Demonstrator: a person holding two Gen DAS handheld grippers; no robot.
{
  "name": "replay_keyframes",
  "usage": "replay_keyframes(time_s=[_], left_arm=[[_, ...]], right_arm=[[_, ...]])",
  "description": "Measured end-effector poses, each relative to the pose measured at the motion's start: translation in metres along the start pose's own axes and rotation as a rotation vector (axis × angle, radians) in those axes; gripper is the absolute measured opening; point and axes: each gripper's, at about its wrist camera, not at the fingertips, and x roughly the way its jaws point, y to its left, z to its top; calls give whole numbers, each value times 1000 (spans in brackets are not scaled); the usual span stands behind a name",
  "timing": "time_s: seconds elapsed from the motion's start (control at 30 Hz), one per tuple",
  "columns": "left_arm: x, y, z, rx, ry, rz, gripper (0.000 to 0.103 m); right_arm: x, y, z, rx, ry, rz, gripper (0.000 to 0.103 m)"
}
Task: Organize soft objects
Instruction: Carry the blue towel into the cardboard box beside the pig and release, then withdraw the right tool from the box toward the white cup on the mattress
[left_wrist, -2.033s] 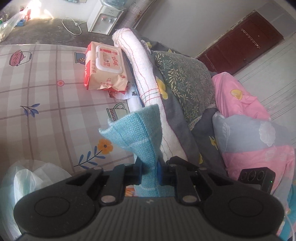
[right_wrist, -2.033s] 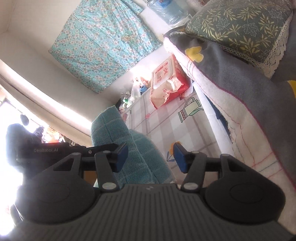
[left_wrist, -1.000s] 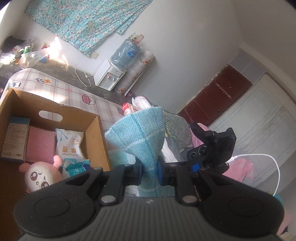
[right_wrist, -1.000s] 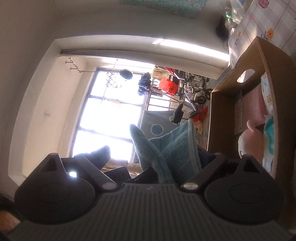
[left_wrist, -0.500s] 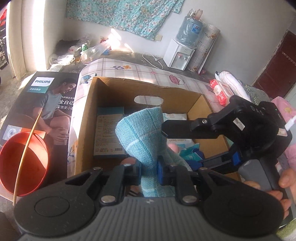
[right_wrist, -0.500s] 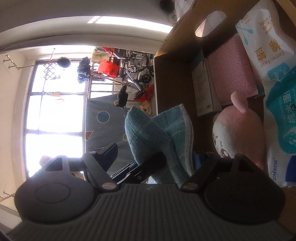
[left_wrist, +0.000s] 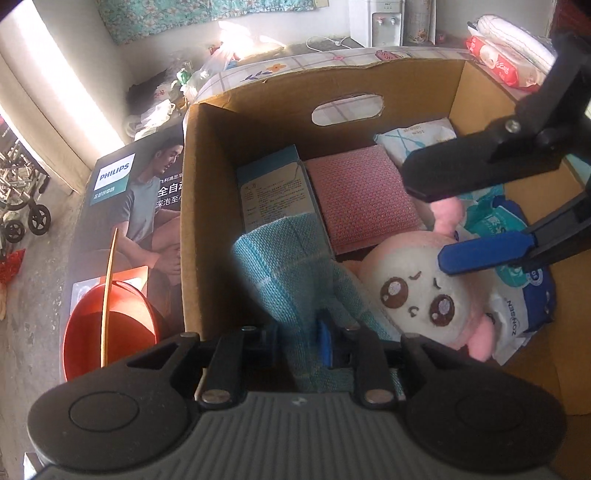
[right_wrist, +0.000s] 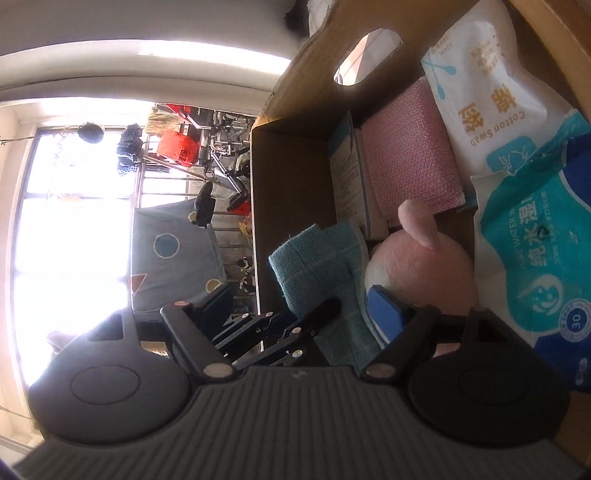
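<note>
My left gripper (left_wrist: 299, 341) is shut on a folded teal towel (left_wrist: 291, 269) and holds it low inside the cardboard box (left_wrist: 207, 206), at the near left corner. The towel (right_wrist: 317, 266) lies against a pink plush toy (left_wrist: 421, 291). My right gripper (right_wrist: 299, 310) is open; the towel passes between its jaws without being pinched. In the left wrist view the right gripper (left_wrist: 461, 221) hangs above the plush toy. The left gripper (right_wrist: 258, 328) shows in the right wrist view beside the towel.
The box also holds a pink sponge pad (left_wrist: 362, 199), a blue-white carton (left_wrist: 273, 192), a cotton swab pack (right_wrist: 487, 81) and a wet wipes pack (right_wrist: 535, 258). A red bucket (left_wrist: 107, 325) and a Philips box (left_wrist: 136, 192) stand left of it. Bedding (left_wrist: 513, 33) lies behind.
Both grippers have moved down into the box with the towel. The right gripper, shut on the towel half a second ago, has opened; the left still holds it.
</note>
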Motion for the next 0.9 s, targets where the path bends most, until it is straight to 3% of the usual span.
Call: replay_keyframes(time_s=[0.23,0.33,0.43,0.6,0.73,0.9], left_arm=[[1,-16,1,118,28,86,28],[-16,-14,4,118,-21,125,47],[-35,-14,4,117,-72,125,51],[-54,-22,-1,100,-92,56,51],[-69,-31,-7,20,-112,-59,51],[-109,-52,-24,-62,-266,-152,70]], right_arm=[[-23,-1,5,-31,-34,-11,81],[-33,-1,5,-49,-44,0,81],[-42,2,7,-75,-58,4,81],[-66,1,3,-99,-85,28,81],[-92,4,-10,-145,-119,39,81],[-143,6,-45,-244,-206,46,83]])
